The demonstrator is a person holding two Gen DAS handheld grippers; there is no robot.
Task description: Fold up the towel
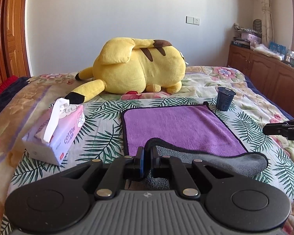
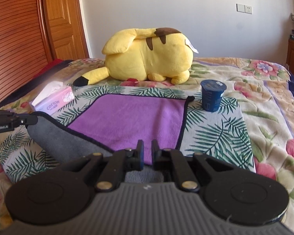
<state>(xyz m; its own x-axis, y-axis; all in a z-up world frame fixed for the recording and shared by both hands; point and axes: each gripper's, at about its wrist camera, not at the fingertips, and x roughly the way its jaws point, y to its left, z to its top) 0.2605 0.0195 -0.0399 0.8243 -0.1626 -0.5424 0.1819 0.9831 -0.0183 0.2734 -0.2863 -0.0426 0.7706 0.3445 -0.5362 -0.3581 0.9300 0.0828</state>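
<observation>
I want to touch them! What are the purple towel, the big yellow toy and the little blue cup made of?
The purple towel looks like soft microfibre: fuzzy nap, grey underside, dark stitched edging. The yellow Pikachu plush looks like short plush fabric, stuffed: matte and rounded. The blue cup is probably thin plastic with a sealed lid: smooth, slightly shiny.

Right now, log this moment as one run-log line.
step: fold started | left gripper: shut on towel near edge, grey underside up | right gripper: shut on towel | cup: beside far corner
</observation>
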